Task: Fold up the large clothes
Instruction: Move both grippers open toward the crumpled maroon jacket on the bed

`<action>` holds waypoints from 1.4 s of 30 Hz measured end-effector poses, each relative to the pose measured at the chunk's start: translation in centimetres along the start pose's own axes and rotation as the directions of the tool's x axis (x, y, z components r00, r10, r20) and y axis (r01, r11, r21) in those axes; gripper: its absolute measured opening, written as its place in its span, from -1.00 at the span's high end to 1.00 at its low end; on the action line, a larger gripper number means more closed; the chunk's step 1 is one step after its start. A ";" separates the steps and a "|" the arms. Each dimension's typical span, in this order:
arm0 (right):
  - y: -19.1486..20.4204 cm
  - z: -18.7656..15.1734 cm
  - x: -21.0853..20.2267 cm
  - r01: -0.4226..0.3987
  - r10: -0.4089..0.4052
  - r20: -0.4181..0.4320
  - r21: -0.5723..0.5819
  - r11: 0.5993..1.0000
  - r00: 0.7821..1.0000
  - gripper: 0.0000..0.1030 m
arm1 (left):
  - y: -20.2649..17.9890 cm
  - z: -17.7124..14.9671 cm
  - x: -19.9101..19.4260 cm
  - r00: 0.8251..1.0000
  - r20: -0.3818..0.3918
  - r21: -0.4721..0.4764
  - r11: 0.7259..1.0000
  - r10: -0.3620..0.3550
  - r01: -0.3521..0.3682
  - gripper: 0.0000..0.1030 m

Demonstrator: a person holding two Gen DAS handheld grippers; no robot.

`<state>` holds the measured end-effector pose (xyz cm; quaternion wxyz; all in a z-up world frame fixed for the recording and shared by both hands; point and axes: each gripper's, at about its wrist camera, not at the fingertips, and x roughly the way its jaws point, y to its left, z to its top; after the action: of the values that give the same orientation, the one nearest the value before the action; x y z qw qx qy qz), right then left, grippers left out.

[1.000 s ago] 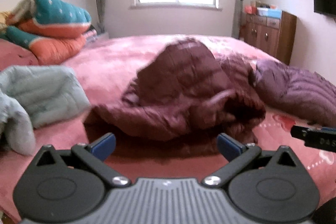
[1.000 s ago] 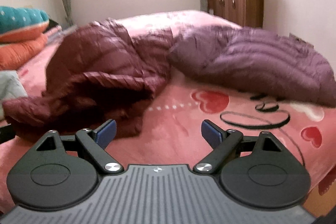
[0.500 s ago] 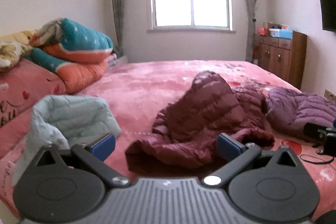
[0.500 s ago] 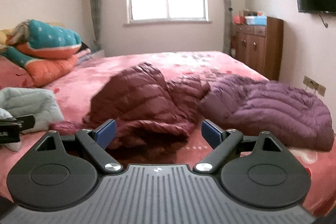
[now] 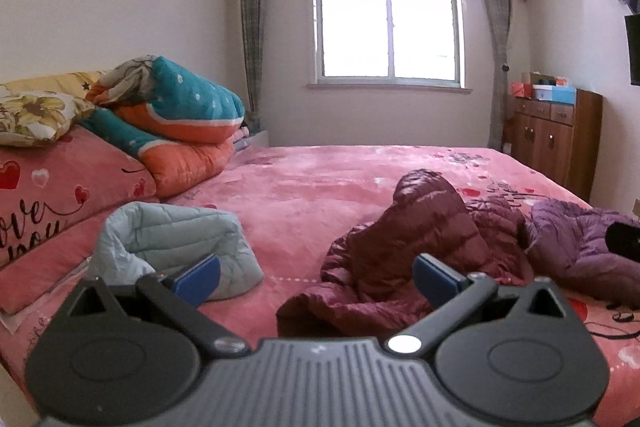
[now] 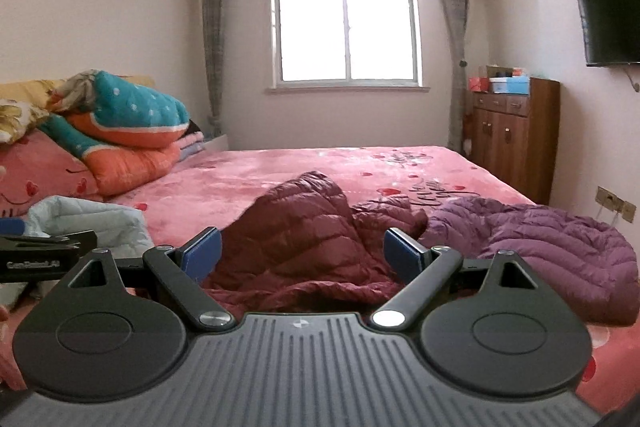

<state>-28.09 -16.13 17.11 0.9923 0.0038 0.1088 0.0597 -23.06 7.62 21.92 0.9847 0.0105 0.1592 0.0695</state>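
— Left wrist view: looking forward along the left gripper (image 5: 316, 277) from low over the near edge of the bed (image 5: 320, 187), facing the window (image 5: 387, 19) on the far wall. Closest to the pale green jacket (image 5: 176, 243), just past the left finger.

— Right wrist view: same heading, set further right (maroon jacket (image 6: 296, 239) dead centre between the fingers of the right gripper (image 6: 302, 253)). Both well back from the clothes.

— Shared: bed, window, folded quilts (image 6: 128, 131), wooden cabinet (image 6: 516, 135), purple jacket (image 6: 540, 243). Left gripper's tip also visible at the right view's left edge.
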 end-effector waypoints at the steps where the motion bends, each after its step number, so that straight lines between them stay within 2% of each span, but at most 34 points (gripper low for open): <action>1: -0.1 0.0 -0.1 -0.007 0.007 0.003 0.000 1.000 1.000 -1.00 | 0.2 0.1 -0.1 1.000 0.004 -0.003 1.000 0.002 -0.002 -0.98; 8: -0.1 -0.3 -0.3 -0.029 0.030 0.027 -0.027 0.999 0.999 -1.00 | 0.6 0.1 -0.6 1.000 0.010 -0.004 1.000 0.009 -0.009 -0.98; 15: -0.4 -0.9 0.0 -0.059 0.060 0.006 -0.058 0.997 0.998 -1.00 | 0.6 0.0 -0.6 1.000 0.005 0.005 1.000 -0.005 0.005 -0.98; 23: -0.7 -1.6 0.4 -0.028 0.027 -0.010 -0.089 0.996 1.000 -1.00 | 0.7 -0.1 0.1 0.999 -0.011 0.003 0.999 -0.036 0.036 -0.98; 30: -1.7 -2.1 1.4 0.002 -0.003 -0.045 -0.028 1.000 0.999 -1.00 | -0.1 -1.1 0.9 0.997 -0.044 0.023 0.997 -0.070 0.071 -0.93; 42: -4.8 -5.4 5.0 0.050 -0.046 -0.131 0.028 0.998 0.990 -1.00 | -2.8 -3.6 3.6 0.985 -0.115 0.055 0.989 -0.131 0.138 -0.81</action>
<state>-23.80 -20.31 10.70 0.9840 0.0130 0.1743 0.0342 -20.47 5.34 17.24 0.9760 0.0268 0.2163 -0.0016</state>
